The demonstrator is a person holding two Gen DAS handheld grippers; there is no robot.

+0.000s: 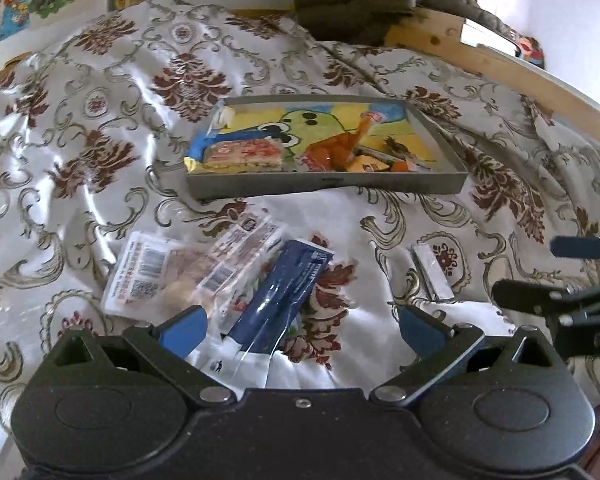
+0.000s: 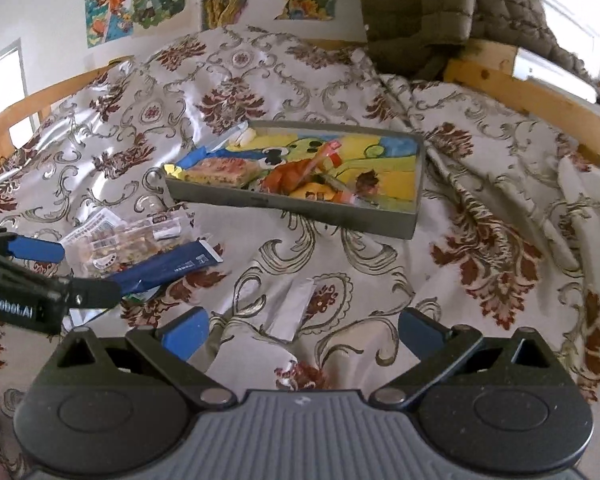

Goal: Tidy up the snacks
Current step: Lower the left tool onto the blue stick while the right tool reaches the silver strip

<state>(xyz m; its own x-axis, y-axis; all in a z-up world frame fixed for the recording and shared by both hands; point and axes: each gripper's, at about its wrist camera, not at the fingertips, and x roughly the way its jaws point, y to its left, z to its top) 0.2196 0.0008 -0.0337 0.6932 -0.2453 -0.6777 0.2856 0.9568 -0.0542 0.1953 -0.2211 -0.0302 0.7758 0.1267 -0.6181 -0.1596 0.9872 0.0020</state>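
The left gripper [image 1: 300, 326] has its blue-padded fingers [image 1: 184, 326] spread wide, holding nothing. Between them, low in the gap, lies the near end of a dark blue snack packet [image 1: 282, 292], which slants away ahead and slightly right of the left finger. Just left of it, ahead of that finger, a clear barcode-labelled snack bag [image 1: 156, 276] and a second clear wrapper [image 1: 246, 244] overlap; the blue packet lies partly over them. Ahead of the right finger, apart from the pile, rests a small silver wrapper [image 1: 432, 272].

The right gripper [image 2: 302, 330] is likewise spread wide and empty. The small silver wrapper [image 2: 290, 308] lies between its fingers [image 2: 186, 330], just ahead of the gap, on the patterned bedspread [image 2: 480, 240]. The left gripper's fingers reach in from the left edge over the blue packet [image 2: 168, 268].

Farther ahead of both grippers, well past the loose snacks, sits a shallow grey tray [image 1: 328, 184] with a cartoon-printed bottom. It holds a pink wrapped bar [image 1: 242, 154] on its left and orange and yellow sweets [image 1: 340, 152] towards the middle and right. Beyond are a wooden bed frame [image 2: 540, 92] and posters [image 2: 136, 0] on the wall.
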